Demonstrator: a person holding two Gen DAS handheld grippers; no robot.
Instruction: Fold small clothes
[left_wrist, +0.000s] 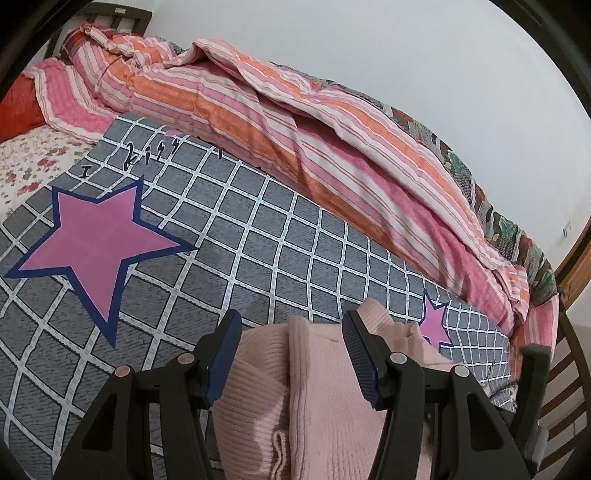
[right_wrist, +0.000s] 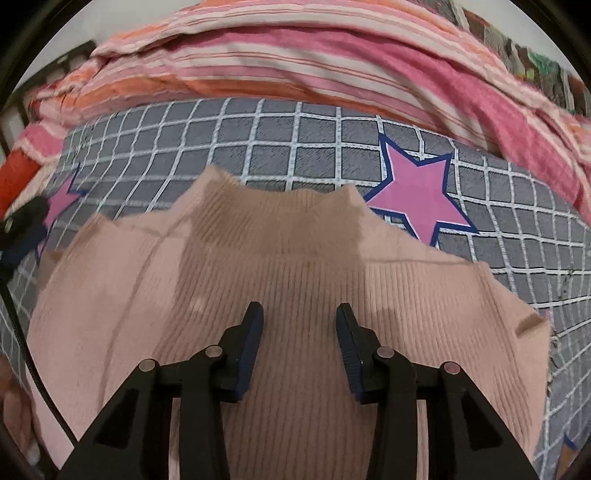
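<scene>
A pale pink ribbed knit sweater (right_wrist: 295, 280) lies on the grey checked bedspread (right_wrist: 295, 147), its high collar pointing to the far side. My right gripper (right_wrist: 300, 314) is open and empty, just above the sweater's chest. In the left wrist view a folded edge of the same sweater (left_wrist: 317, 387) lies below my left gripper (left_wrist: 291, 321), which is open and empty above it. The left gripper also shows at the left edge of the right wrist view (right_wrist: 22, 225).
A bunched quilt striped in pink, orange and white (left_wrist: 295, 122) runs along the far side of the bed by a white wall. Pink stars (left_wrist: 92, 240) are printed on the bedspread. A wooden bed frame (left_wrist: 569, 354) stands at the right.
</scene>
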